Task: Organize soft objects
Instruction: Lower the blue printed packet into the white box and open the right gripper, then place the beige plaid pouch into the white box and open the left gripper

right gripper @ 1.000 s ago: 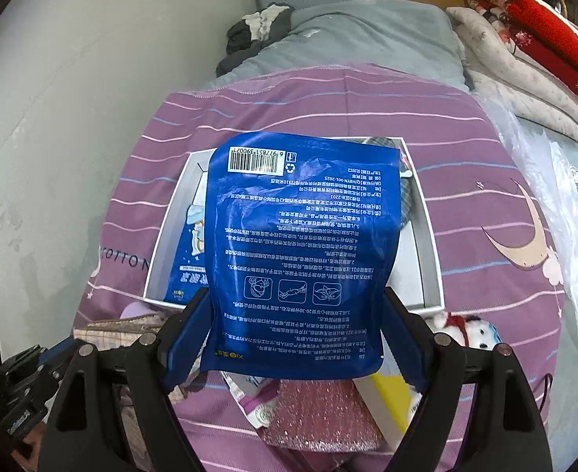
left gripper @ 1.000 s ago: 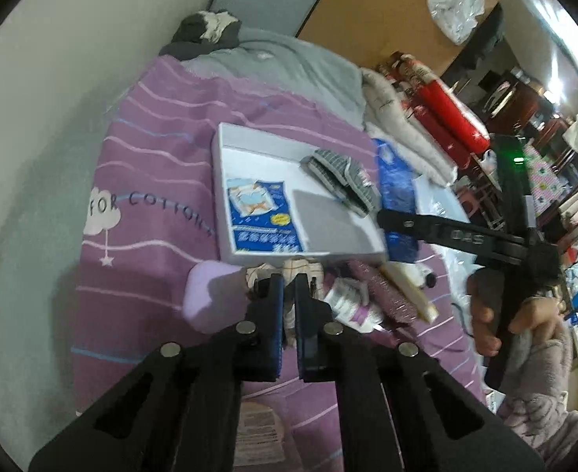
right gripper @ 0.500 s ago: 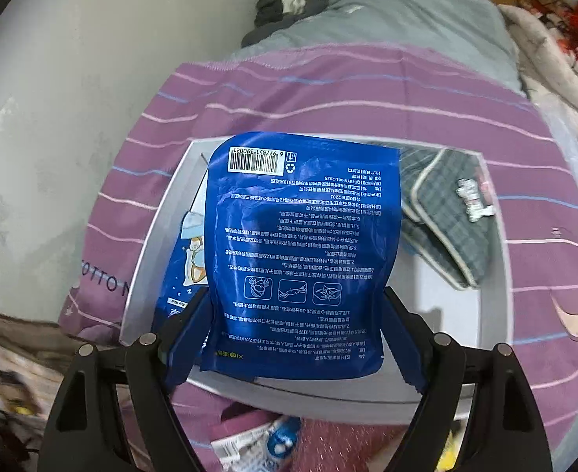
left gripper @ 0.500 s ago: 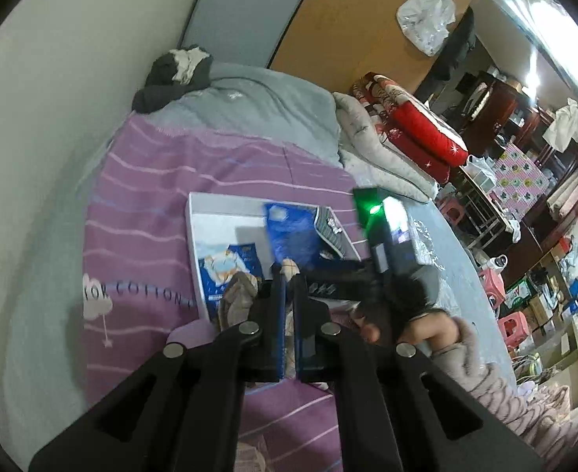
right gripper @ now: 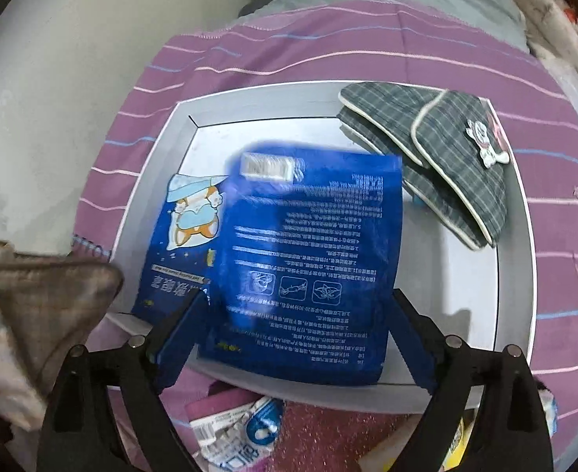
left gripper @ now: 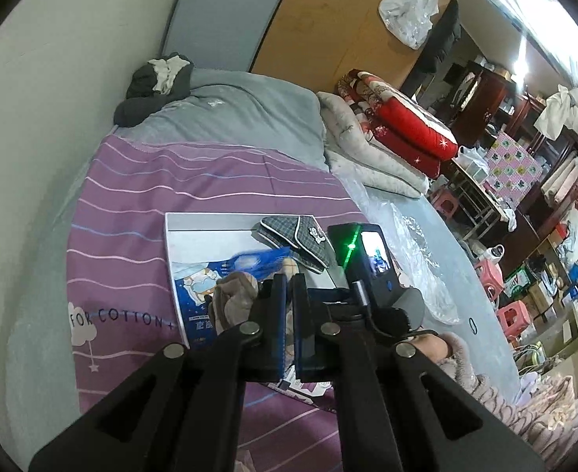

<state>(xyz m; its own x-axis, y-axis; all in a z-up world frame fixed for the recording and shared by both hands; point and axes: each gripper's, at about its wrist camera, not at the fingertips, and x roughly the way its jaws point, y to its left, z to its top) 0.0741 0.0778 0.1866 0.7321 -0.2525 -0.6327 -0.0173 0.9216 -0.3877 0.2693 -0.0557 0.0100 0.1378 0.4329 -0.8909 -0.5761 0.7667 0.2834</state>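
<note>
My right gripper (right gripper: 297,295) hangs over the white tray (right gripper: 466,275), its jaws opening. The blue packet (right gripper: 308,244) is blurred and lies between the pads without being pressed, resting in the tray on a second blue packet with a cartoon (right gripper: 183,236). A grey plaid pouch (right gripper: 446,157) sits in the tray's far right corner. My left gripper (left gripper: 289,279) is shut on a beige-brown cloth (left gripper: 234,295), lifted above the near edge of the tray (left gripper: 210,236). That cloth (right gripper: 33,314) also hangs at the left of the right wrist view.
Loose items lie on the purple striped bedcover in front of the tray: a pink glitter pouch (right gripper: 328,424) and a white-blue packet (right gripper: 242,432). Folded red quilts (left gripper: 399,126) and a clear plastic bag (left gripper: 415,259) are to the right. A wall runs along the left.
The left gripper rose with the cloth in it. The right gripper came down over the tray, spread its jaws, and the blue packet dropped out of its grip into the tray.
</note>
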